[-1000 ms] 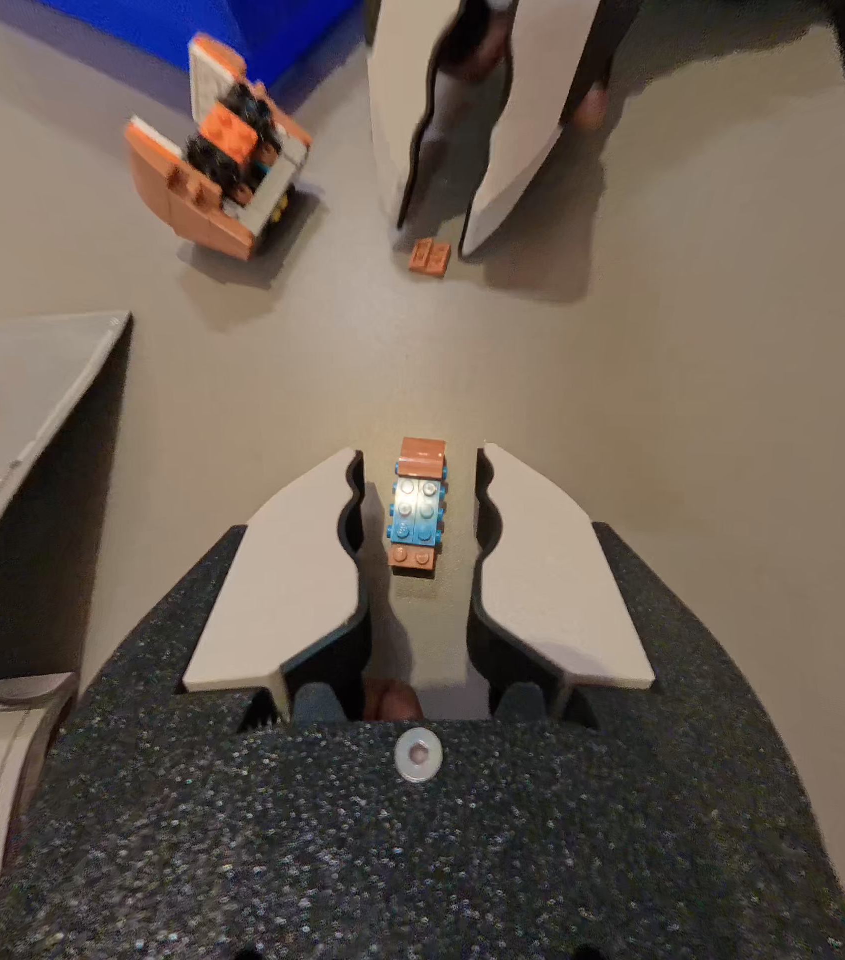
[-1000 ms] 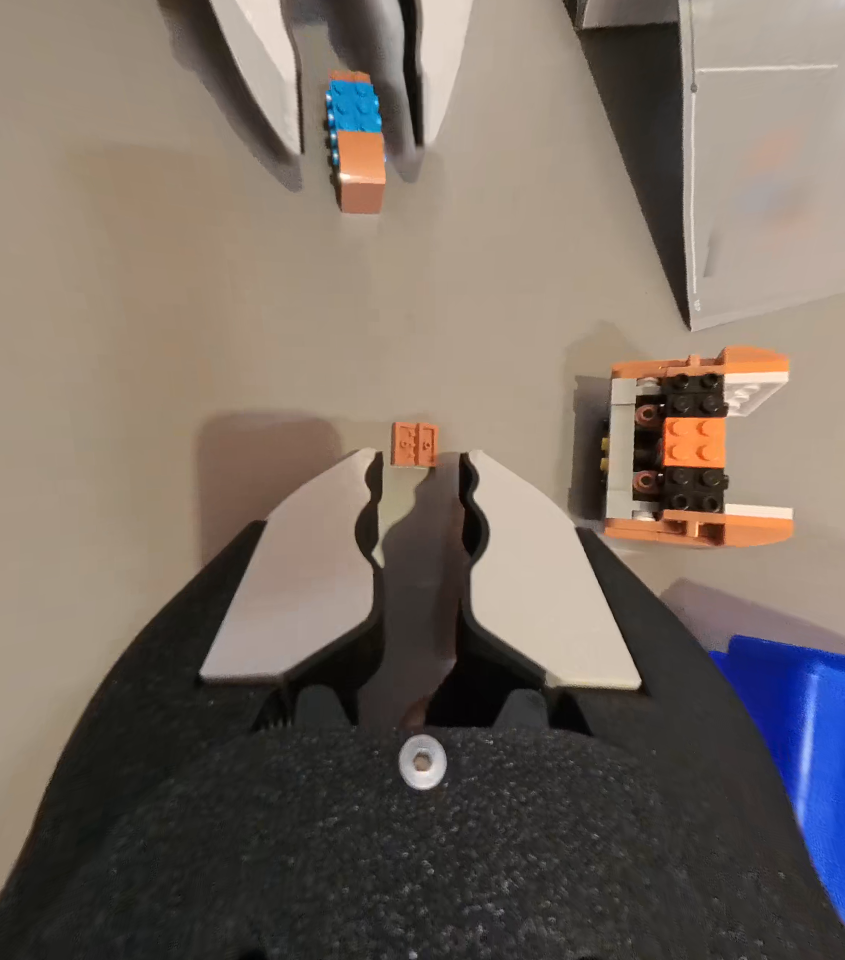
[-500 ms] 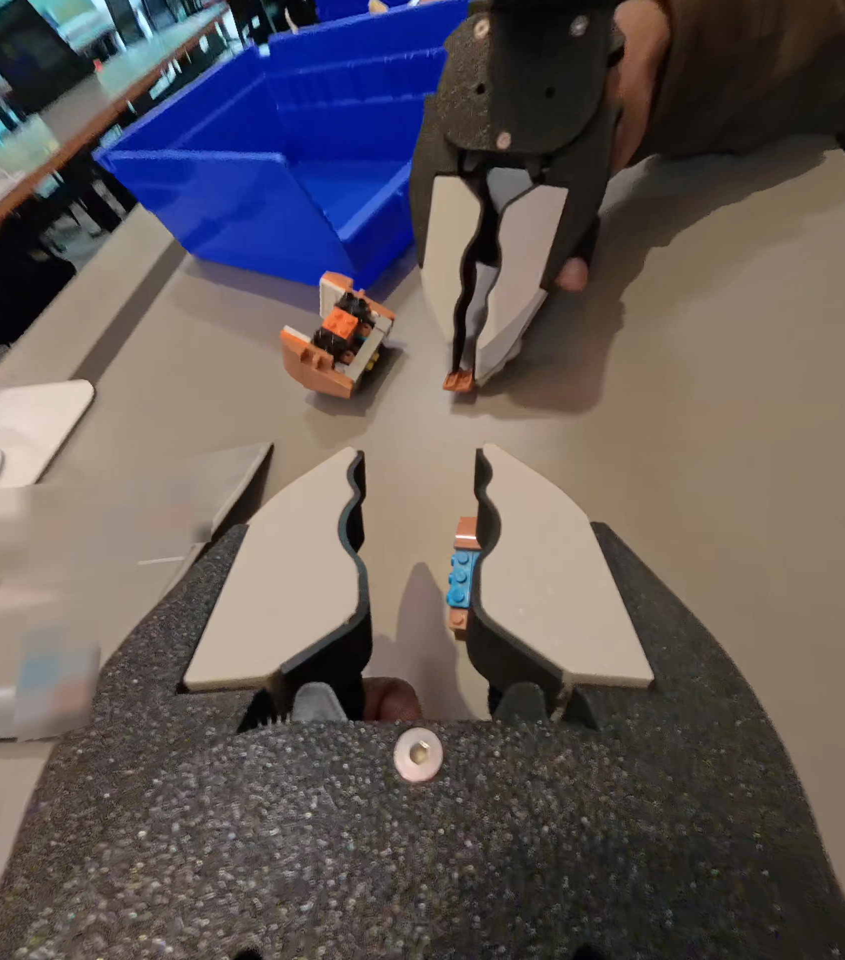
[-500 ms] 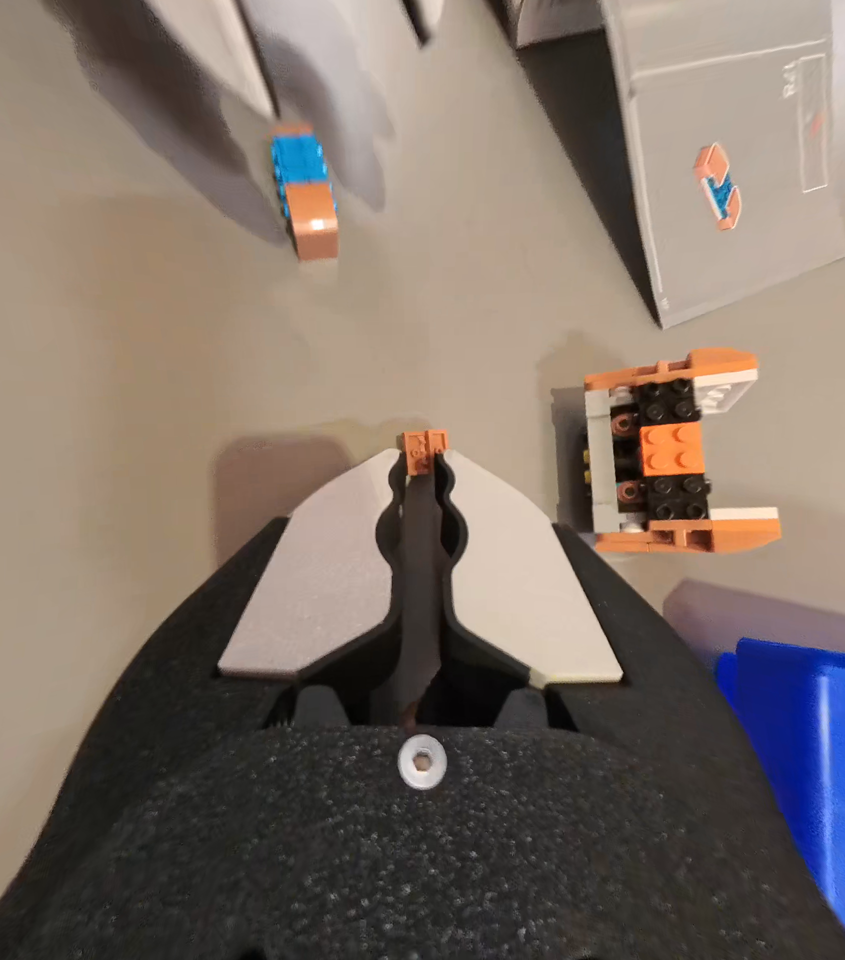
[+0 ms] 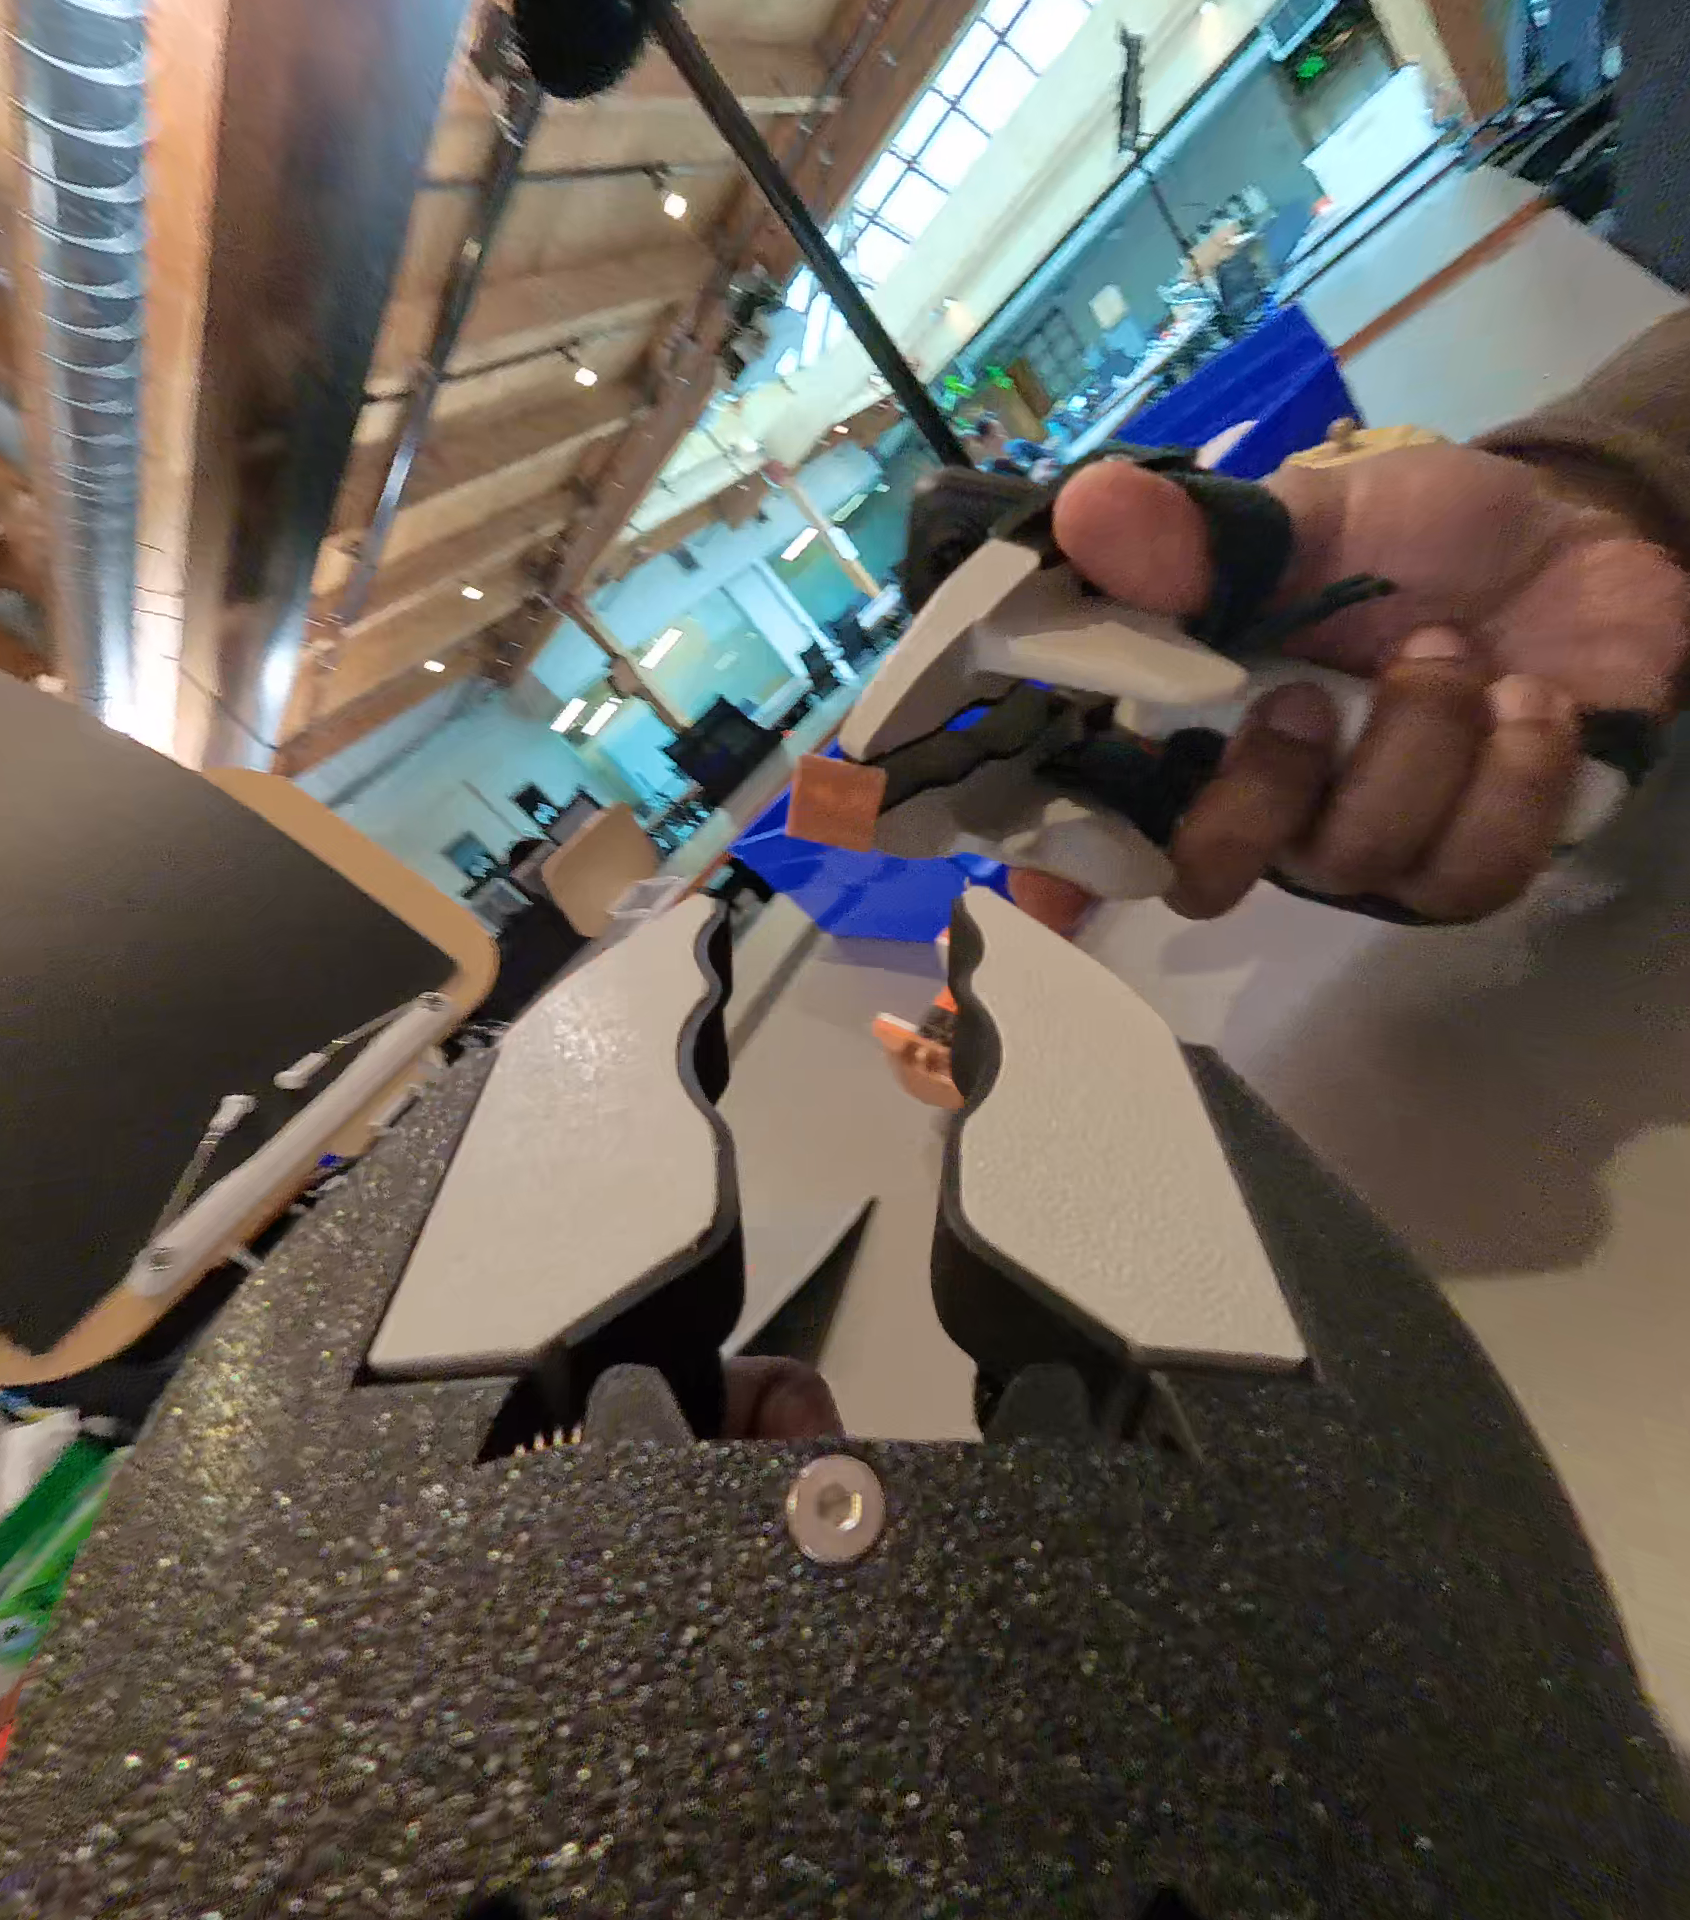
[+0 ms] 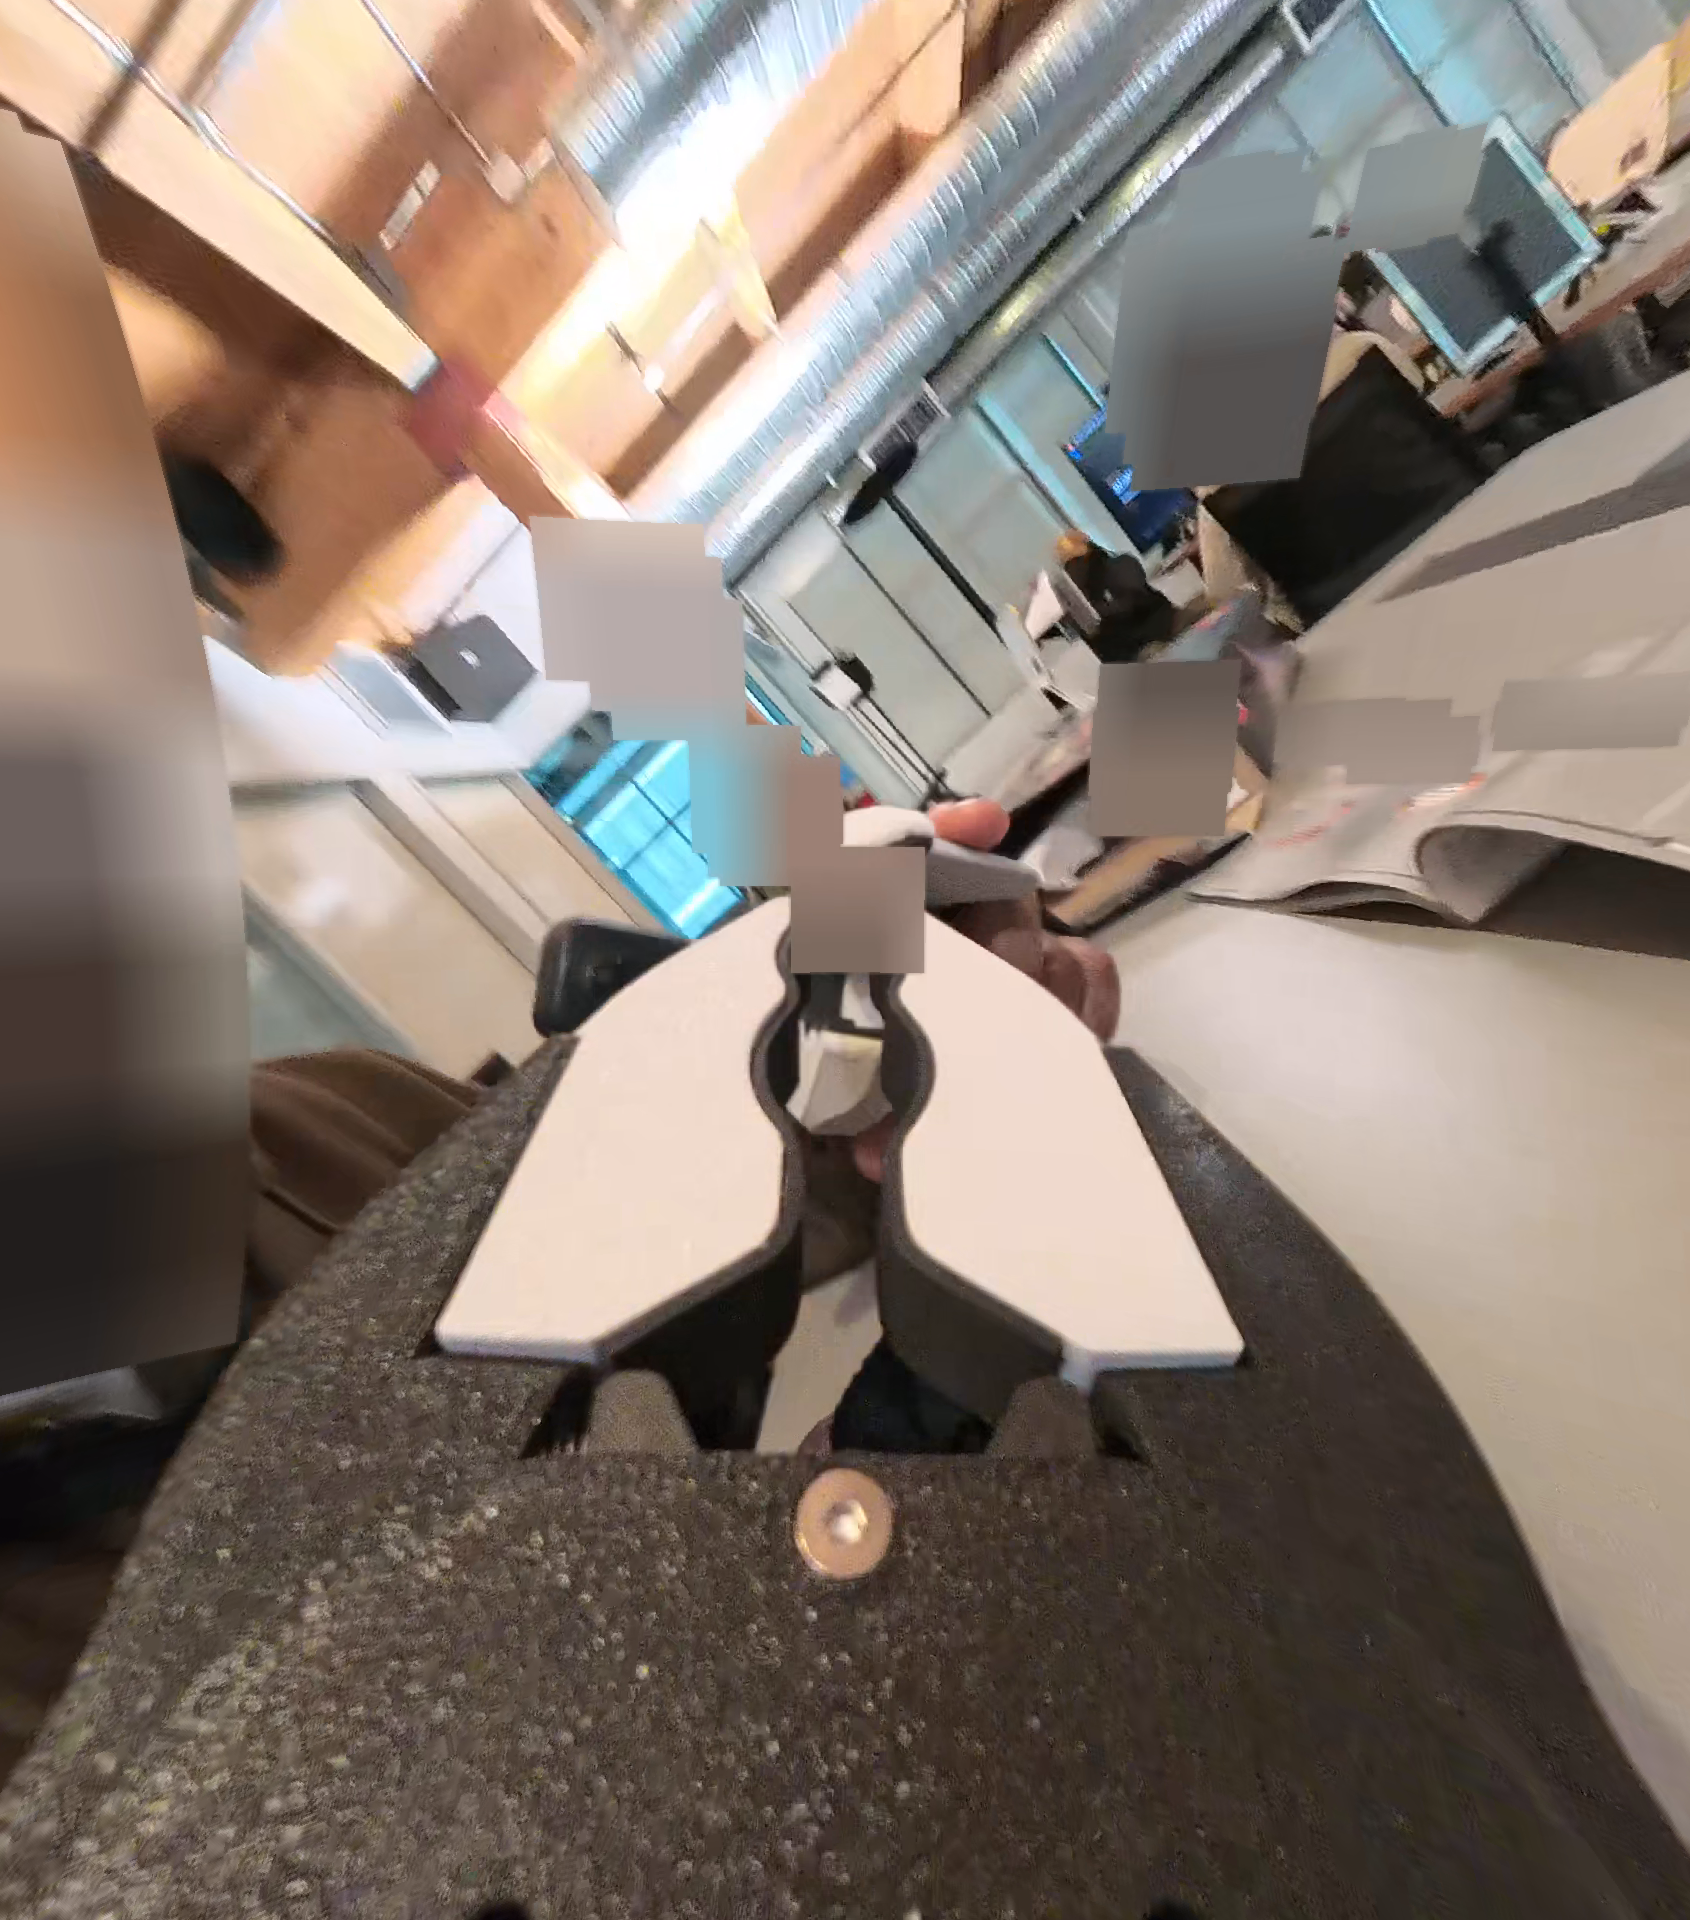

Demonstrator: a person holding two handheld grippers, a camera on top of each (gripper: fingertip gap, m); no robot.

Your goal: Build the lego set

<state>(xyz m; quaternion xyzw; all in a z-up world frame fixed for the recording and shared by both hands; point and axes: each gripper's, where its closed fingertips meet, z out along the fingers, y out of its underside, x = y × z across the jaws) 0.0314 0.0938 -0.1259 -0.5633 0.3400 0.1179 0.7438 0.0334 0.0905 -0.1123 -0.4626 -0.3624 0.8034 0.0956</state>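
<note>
Up off the table (image 5: pixel 1443 1143), clear in the air, a small brown piece (image 5: pixel 836 805) is pinched at the very tips of the right tongs (image 5: pixel 872 790), which a hand (image 5: pixel 1423 686) holds level with their tips pointing left. The piece sticks out past those tips with a flat, nearly square face turned toward the left tongs (image 5: pixel 836 914), so I cannot tell which way its long axis runs. From the right wrist view the right tongs are drawn almost together, though a blurred patch hides the tips themselves.

The left tongs stand wide apart with nothing between them. The piece hangs just above and beyond their gap, about in line with its middle. The right tongs already have it, so my guess is that any handover or joining means the 2 pairs closing that short gap head on.

Lower down, seen through the left gap, the half-built model (image 5: pixel 919 1055) sits on the table with a blue bin (image 5: pixel 851 883) behind it. A booklet (image 6: pixel 1506 862) lies open far to the right.

0.5 s ago both pairs were down at the table, the right one closing on this piece and a blue and brown brick lying against the left one's right finger. Now both are raised and tilted toward the room, and that brick is out of sight.
</note>
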